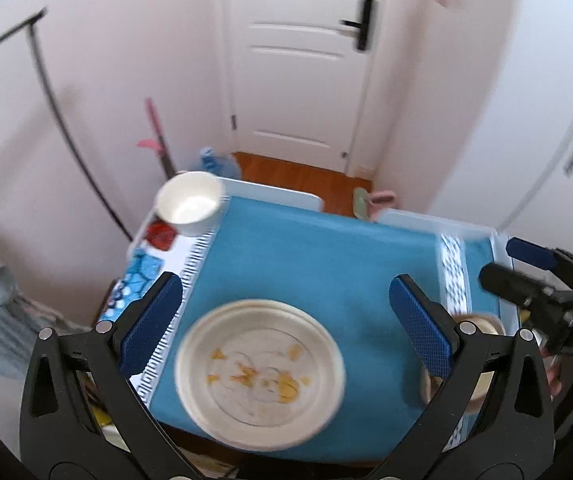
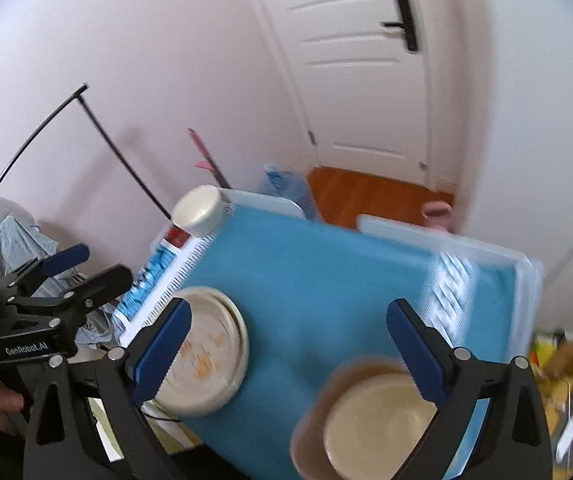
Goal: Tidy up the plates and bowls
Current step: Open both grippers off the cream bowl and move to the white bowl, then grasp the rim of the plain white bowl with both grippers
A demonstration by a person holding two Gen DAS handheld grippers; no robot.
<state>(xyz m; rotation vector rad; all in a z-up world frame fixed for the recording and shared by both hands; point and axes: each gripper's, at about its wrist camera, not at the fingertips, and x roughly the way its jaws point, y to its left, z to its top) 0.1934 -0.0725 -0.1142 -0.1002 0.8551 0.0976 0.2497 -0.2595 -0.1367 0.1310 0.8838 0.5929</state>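
A white door [image 1: 302, 60] and pale walls were seen behind a table [image 1: 270, 190] covered by a blue cloth [image 1: 318, 256]. A plate [image 1: 260, 372], cream with yellow marks, was laid flat on the cloth near its front edge, face up; being round, no long axis could be told for it. It was seen below and between the fingers of the left gripper [image 1: 286, 312], which was spread wide and held nothing, with no pad touching the plate. A brown-walled bowl [image 2: 370, 420] with a cream inside was set upright, mouth up, on the cloth near the front right corner; it was seen under the right gripper [image 2: 288, 336], nearer its right finger, and that gripper too was spread wide with nothing between its pads. In the right wrist view the plate [image 2: 206, 352] was partly hidden behind the left finger. A white bowl [image 1: 189, 202] was stood upright, mouth up, at the far left corner of the table, well apart from both grippers. Both views were blurred.
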